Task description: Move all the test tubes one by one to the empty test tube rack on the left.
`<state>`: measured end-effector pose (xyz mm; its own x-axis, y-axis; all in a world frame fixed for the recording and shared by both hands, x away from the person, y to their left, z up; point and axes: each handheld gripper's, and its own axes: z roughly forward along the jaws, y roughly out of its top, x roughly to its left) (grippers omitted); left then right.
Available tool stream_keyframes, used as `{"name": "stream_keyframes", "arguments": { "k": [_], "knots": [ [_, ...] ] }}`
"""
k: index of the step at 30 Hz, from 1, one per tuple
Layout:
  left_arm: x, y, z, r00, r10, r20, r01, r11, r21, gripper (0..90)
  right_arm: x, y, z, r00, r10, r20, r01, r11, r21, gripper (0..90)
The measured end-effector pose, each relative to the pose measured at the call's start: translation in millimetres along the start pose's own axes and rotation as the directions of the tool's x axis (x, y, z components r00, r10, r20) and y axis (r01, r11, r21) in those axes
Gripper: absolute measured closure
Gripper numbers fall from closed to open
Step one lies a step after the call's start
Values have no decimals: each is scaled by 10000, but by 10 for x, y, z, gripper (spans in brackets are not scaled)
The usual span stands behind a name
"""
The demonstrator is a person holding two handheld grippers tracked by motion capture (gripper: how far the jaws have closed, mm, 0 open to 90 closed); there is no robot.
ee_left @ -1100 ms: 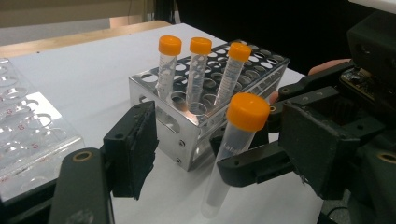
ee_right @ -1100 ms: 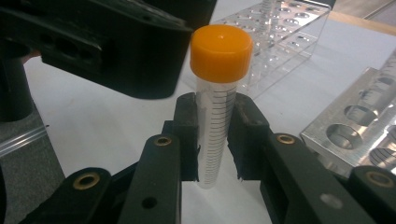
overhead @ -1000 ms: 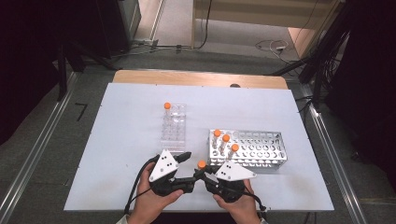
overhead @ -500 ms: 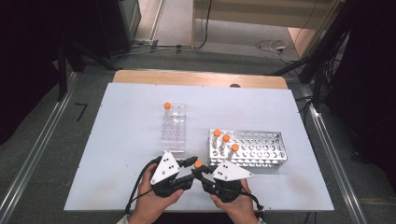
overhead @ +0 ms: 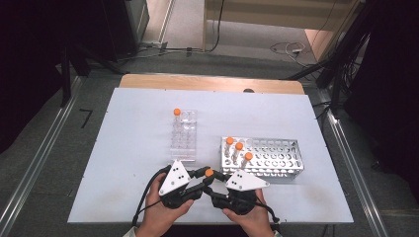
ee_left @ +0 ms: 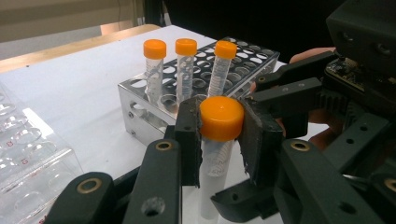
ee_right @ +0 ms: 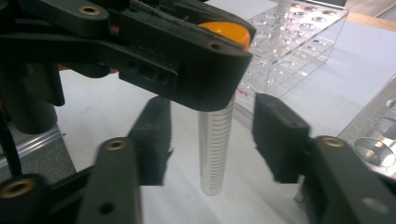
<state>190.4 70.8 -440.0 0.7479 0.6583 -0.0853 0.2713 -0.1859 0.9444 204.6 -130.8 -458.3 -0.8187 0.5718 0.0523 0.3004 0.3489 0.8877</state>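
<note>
At lower centre, the left gripper [ee_left: 219, 140] clamps the orange-capped tube [ee_left: 221, 119]; the right gripper [ee_right: 210, 135], jaws just opening, stands apart around it. Handover looks done; placing in a rack [overhead: 185, 143] remains.

Clear rack [ee_right: 299, 46]: red lettering on the near edge, ending in "ark"; the remainder is hidden. Small red numerals on the rack's edge in the left gripper view [ee_left: 28, 158], too small to read. Tube [ee_right: 215, 144]: printed graduation lines, figures unreadable.
</note>
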Motion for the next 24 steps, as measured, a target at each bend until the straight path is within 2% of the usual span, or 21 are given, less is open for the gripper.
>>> {"name": "stream_keyframes", "arguments": {
  "k": [2, 5, 13, 24],
  "knots": [
    [8, 3, -9, 10000, -44, -10, 44, 10000, -29, 705, 8, 4, -16, 10000, 72, -45, -72, 10000, -24, 305],
    [30, 7, -27, 9999, -150, 7, 150, 9999, -36, 705, 22, 4, -68, 10000, 63, 13, -63, 10000, -70, 231],
    [85, 32, -62, 9993, -361, -74, 361, 9993, -73, 706, -2, -40, -283, 10000, 70, 4, -70, 9998, -193, 210],
    [185, 96, -142, 9978, -620, -246, 618, 9980, -98, 706, -139, -147, -502, 9985, 355, 424, -349, 9993, -151, 208]
  ]
}}
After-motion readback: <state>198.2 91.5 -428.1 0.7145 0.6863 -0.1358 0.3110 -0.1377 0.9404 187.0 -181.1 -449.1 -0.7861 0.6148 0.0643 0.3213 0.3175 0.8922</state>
